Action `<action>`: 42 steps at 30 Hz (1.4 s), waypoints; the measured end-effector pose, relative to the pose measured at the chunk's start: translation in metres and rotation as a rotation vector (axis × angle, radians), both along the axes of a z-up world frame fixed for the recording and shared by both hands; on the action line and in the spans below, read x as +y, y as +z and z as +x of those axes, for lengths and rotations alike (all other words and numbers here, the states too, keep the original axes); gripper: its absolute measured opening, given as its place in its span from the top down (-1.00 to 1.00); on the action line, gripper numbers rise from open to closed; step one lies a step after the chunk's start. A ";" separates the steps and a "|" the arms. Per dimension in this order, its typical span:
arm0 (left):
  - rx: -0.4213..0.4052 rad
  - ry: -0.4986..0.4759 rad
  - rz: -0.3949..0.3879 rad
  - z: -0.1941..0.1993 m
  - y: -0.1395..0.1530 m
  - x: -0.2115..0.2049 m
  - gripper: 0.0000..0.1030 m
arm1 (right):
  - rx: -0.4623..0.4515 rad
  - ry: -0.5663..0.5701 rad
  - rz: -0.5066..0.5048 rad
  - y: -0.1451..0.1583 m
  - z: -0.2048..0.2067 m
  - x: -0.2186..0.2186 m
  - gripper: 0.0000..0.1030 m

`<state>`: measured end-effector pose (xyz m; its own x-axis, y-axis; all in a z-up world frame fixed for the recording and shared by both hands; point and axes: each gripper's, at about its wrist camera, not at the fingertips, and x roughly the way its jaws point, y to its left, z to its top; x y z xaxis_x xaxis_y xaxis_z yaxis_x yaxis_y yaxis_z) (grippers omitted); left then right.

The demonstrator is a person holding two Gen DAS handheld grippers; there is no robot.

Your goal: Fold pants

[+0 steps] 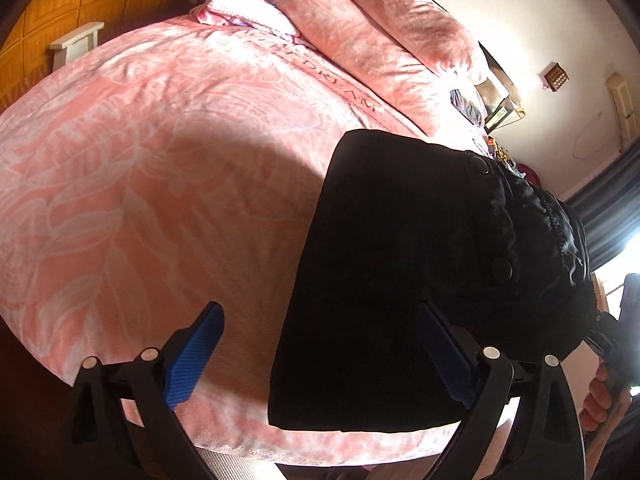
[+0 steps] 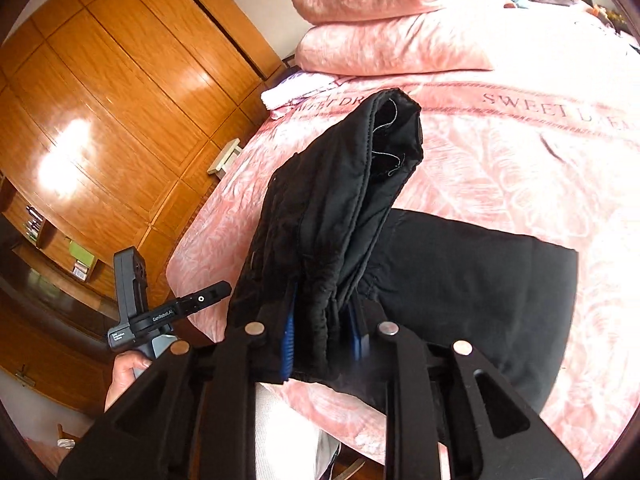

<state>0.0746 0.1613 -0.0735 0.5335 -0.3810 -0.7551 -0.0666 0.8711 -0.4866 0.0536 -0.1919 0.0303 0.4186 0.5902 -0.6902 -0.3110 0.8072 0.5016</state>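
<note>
right fingers clamped on 1 pants | left fingers apart | 2 pillows

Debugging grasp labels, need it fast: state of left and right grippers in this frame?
Left gripper: open, nothing between its pads.
Right gripper: shut on a bunched part of the black pants.

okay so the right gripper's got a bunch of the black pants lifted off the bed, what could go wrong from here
1. The right gripper pinches a thick bunch of the black pants; layers may slip free.
2. The left gripper is open and holds nothing, so the flat part on the pink bedspread could drag and unfold.
</note>
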 end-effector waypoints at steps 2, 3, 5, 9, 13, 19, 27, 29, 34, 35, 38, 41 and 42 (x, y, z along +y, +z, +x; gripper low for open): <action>0.000 -0.030 0.004 0.002 0.001 -0.013 -0.88 | 0.008 -0.032 -0.010 0.000 -0.001 -0.016 0.61; 0.001 -0.046 0.008 0.003 0.001 -0.020 -0.88 | 0.017 -0.046 -0.013 -0.002 -0.002 -0.023 0.61; 0.004 -0.073 0.029 0.005 0.001 -0.034 -0.88 | 0.032 -0.073 -0.034 -0.008 -0.003 -0.040 0.61; 0.006 -0.115 0.057 0.004 0.000 -0.058 -0.88 | 0.069 -0.118 -0.063 -0.020 -0.009 -0.070 0.61; 0.013 -0.152 0.081 0.002 -0.004 -0.077 -0.88 | 0.115 -0.159 -0.069 -0.041 -0.012 -0.092 0.60; 0.041 -0.191 0.135 0.002 -0.014 -0.100 -0.88 | 0.194 -0.173 -0.181 -0.095 -0.011 -0.096 0.48; 0.040 -0.211 0.173 -0.001 -0.011 -0.108 -0.88 | 0.191 -0.208 -0.189 -0.094 -0.013 -0.106 -0.10; 0.022 -0.205 0.185 0.000 -0.003 -0.108 -0.88 | 0.151 -0.218 -0.173 -0.077 -0.009 -0.110 -0.16; 0.000 -0.211 0.205 0.006 0.008 -0.112 -0.89 | 0.125 -0.232 -0.141 -0.061 0.026 -0.113 -0.16; 0.001 -0.216 0.207 0.008 0.009 -0.114 -0.89 | 0.132 -0.234 -0.139 -0.063 0.035 -0.113 -0.16; 0.002 -0.230 0.219 0.010 0.009 -0.120 -0.89 | 0.172 -0.264 -0.111 -0.074 0.057 -0.120 -0.18; 0.017 -0.236 0.229 0.015 0.003 -0.124 -0.90 | 0.209 -0.241 -0.076 -0.083 0.066 -0.122 0.33; 0.026 -0.237 0.227 0.016 0.000 -0.125 -0.90 | 0.214 -0.236 -0.066 -0.084 0.066 -0.123 0.53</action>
<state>0.0910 0.0359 -0.0735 0.4294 -0.3128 -0.8472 0.1412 0.9498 -0.2791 0.1196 -0.3148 -0.0535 0.3794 0.4450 -0.8112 -0.0048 0.8777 0.4792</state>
